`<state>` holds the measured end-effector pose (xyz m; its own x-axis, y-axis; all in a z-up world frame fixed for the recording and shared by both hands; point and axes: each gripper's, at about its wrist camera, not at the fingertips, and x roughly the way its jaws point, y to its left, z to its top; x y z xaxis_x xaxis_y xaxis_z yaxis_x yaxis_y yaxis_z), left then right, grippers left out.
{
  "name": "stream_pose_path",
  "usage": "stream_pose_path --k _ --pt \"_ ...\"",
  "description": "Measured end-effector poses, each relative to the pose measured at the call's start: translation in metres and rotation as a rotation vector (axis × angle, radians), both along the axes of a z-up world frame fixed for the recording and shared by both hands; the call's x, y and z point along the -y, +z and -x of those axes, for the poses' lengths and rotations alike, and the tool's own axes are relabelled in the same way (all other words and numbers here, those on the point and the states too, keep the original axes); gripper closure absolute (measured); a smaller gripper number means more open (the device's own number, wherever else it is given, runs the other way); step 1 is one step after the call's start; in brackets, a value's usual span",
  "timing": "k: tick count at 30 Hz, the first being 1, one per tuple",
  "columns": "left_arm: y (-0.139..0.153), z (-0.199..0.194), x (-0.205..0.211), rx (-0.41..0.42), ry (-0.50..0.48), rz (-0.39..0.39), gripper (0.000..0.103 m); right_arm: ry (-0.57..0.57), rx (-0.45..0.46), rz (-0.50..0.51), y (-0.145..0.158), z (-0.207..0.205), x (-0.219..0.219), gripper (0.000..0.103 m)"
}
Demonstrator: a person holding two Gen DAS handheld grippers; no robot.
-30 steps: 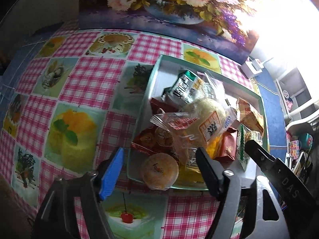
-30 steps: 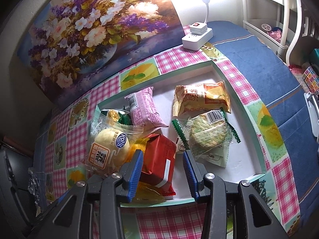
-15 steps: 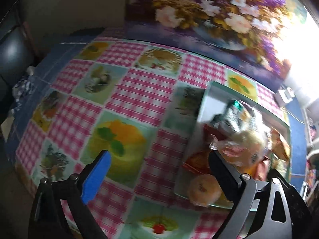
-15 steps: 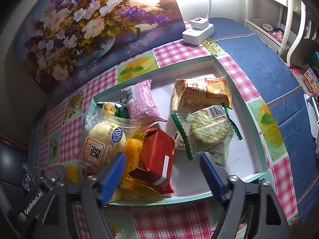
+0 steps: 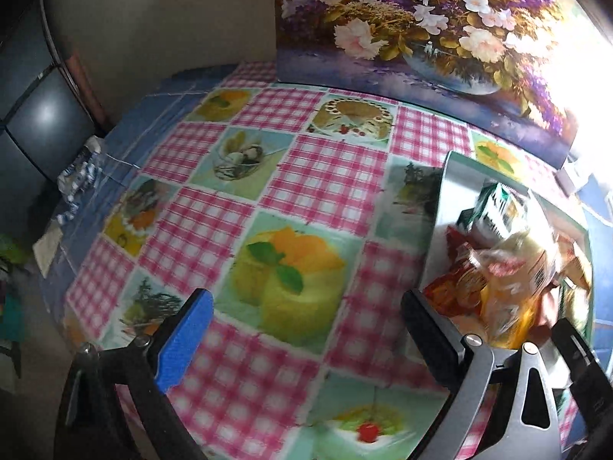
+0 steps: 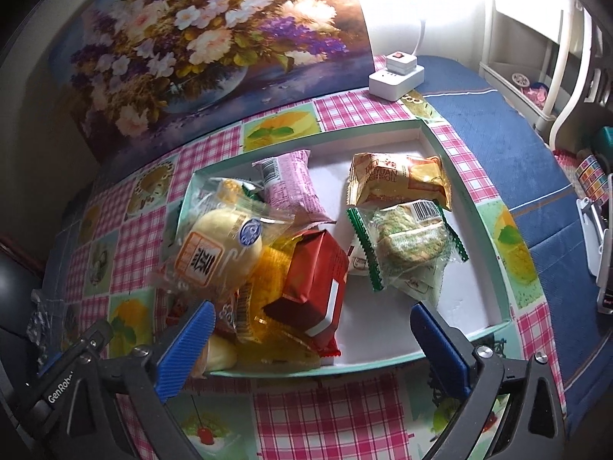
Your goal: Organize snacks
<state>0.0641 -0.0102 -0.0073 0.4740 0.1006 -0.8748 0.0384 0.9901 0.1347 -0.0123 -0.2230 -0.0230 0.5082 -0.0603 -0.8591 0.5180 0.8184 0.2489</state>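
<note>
Snacks heaped in the tray (image 6: 482, 211): red packet (image 6: 312, 281) lies dead ahead of our right gripper (image 6: 312, 339), fingers spread wide and empty, long axis running away from us. Left gripper (image 5: 306, 339), equally wide, faces bare tablecloth (image 5: 322, 176) left of the tray; right is nearer.

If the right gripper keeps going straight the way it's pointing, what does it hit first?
Most likely the red packet: it lies straight ahead of the open right gripper, at the near edge of the tray. Depth is hard to judge.

The left gripper (image 5: 306, 329) hangs wide apart over the checked counter (image 5: 306, 176), beside the snack tray (image 5: 440, 207).
</note>
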Motion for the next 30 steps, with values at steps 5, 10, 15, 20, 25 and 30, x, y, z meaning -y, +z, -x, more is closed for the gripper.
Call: stream_pose_path --k 5,10,15,20,25,30 --pt "0.008 0.014 -0.009 0.037 -0.034 -0.017 0.005 0.018 0.012 0.018 0.004 0.013 -0.011 0.0" --pt "0.011 0.028 -0.011 0.057 -0.079 -0.039 0.005 0.03 0.028 0.034 0.011 0.026 -0.02 0.0" --pt "0.014 0.038 -0.008 0.073 -0.115 -0.058 0.005 0.045 0.037 0.032 0.013 0.037 -0.027 0.0" --pt "0.016 0.043 -0.01 0.078 -0.12 -0.056 0.005 0.059 0.035 0.046 0.013 0.044 -0.034 0.0" --pt "0.019 0.047 -0.013 0.086 -0.104 -0.068 0.005 0.06 0.04 0.056 0.015 0.048 -0.036 0.0" --pt "0.021 0.049 -0.015 0.092 -0.101 -0.075 0.005 0.045 0.051 0.057 0.017 0.052 -0.034 0.0"
